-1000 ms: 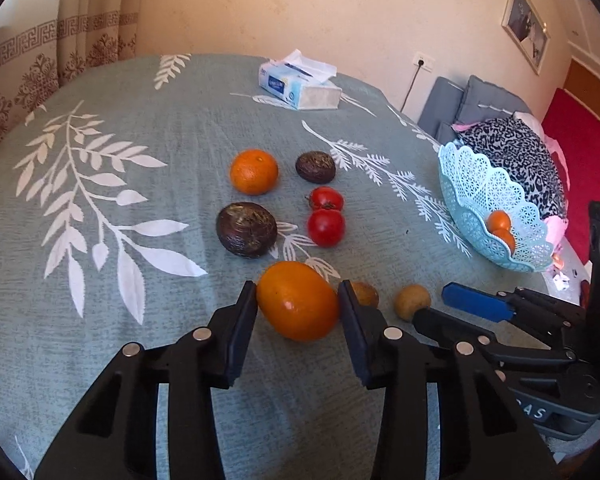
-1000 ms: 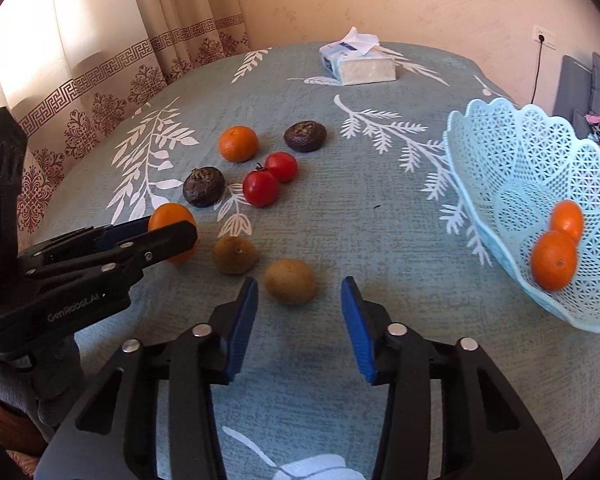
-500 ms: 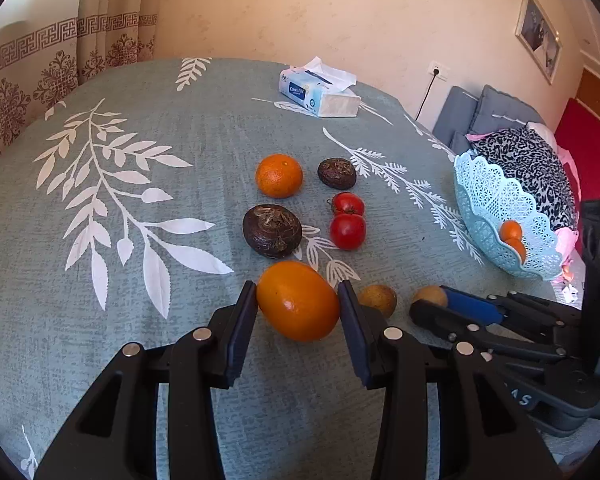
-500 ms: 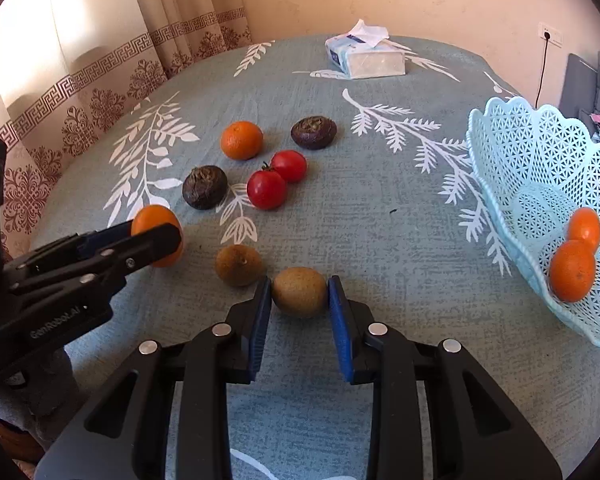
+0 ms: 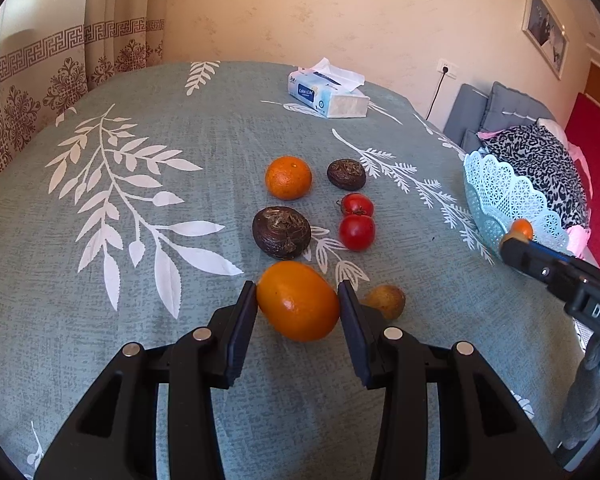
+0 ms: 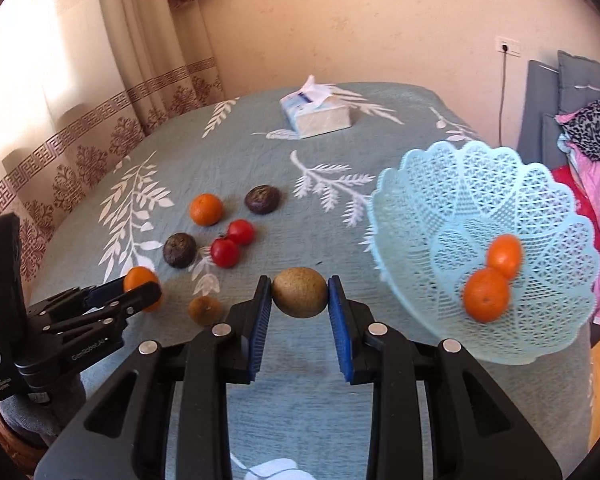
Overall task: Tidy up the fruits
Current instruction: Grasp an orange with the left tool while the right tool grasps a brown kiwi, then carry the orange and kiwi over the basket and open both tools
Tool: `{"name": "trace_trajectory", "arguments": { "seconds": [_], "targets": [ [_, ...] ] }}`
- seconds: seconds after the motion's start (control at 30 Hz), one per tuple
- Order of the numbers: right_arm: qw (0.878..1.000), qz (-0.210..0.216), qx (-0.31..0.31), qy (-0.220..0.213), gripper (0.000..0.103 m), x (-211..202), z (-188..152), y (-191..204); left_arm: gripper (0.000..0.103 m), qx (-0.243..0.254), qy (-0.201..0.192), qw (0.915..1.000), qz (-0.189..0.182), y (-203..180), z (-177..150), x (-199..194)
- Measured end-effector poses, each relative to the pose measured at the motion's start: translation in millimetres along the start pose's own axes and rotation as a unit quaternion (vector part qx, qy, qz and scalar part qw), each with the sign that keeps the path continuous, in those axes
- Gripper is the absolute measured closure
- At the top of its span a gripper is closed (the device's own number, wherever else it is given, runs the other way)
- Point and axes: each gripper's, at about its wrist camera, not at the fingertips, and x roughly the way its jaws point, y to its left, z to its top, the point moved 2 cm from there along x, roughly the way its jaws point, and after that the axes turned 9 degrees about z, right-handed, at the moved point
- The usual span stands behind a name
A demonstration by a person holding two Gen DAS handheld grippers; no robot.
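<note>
Right gripper point(image 6: 299, 300) now squeezed shut on the kiwi point(image 6: 299, 297), after closing in from wide apart a moment ago. Lifted off the table point(image 6: 320, 380), up close to the basket point(image 6: 440, 184) at the right edge. Left gripper point(image 5: 298, 308) still clamped on the big orange point(image 5: 298, 306), low near the front edge, not moved. Two oranges point(image 6: 486, 294) already in the basket. Next, probably, dropping the kiwi in. Tomatoes point(image 5: 356, 232) still waiting in the middle

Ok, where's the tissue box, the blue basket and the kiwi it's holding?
tissue box point(image 5: 328, 94), left wrist view, on its top face.
blue basket point(image 6: 480, 184), right wrist view, on its lacy inner wall.
kiwi point(image 6: 299, 298), right wrist view, middle of its front.
</note>
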Motion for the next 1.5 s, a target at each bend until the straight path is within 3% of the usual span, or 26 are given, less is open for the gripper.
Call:
{"name": "trace_trajectory", "arguments": {
  "seconds": [0.57, 1.23, 1.4, 1.5],
  "targets": [
    [0.985, -0.16, 0.043, -0.047, 0.074, -42.5, 1.5, -82.2, 0.061, 0.045, -0.017, 0.9988, -0.011, -41.9, 10.8, -10.1],
    [0.975, -0.201, 0.066, -0.062, 0.073, -56.8, -4.2, -115.7, 0.061, 0.133, -0.054, 0.9878, -0.059, -146.9, 49.1, -12.5],
    [0.973, -0.2, 0.085, -0.072, 0.064, -63.1, -3.9, -125.6, 0.061, 0.143, -0.053, 0.9861, -0.067, -169.0, 58.0, -5.2],
    [0.972, -0.202, 0.092, -0.076, 0.063, -65.6, -4.7, -130.2, 0.061, 0.15, -0.052, 0.9848, -0.07, -180.8, 61.9, 0.3]
  ]
}}
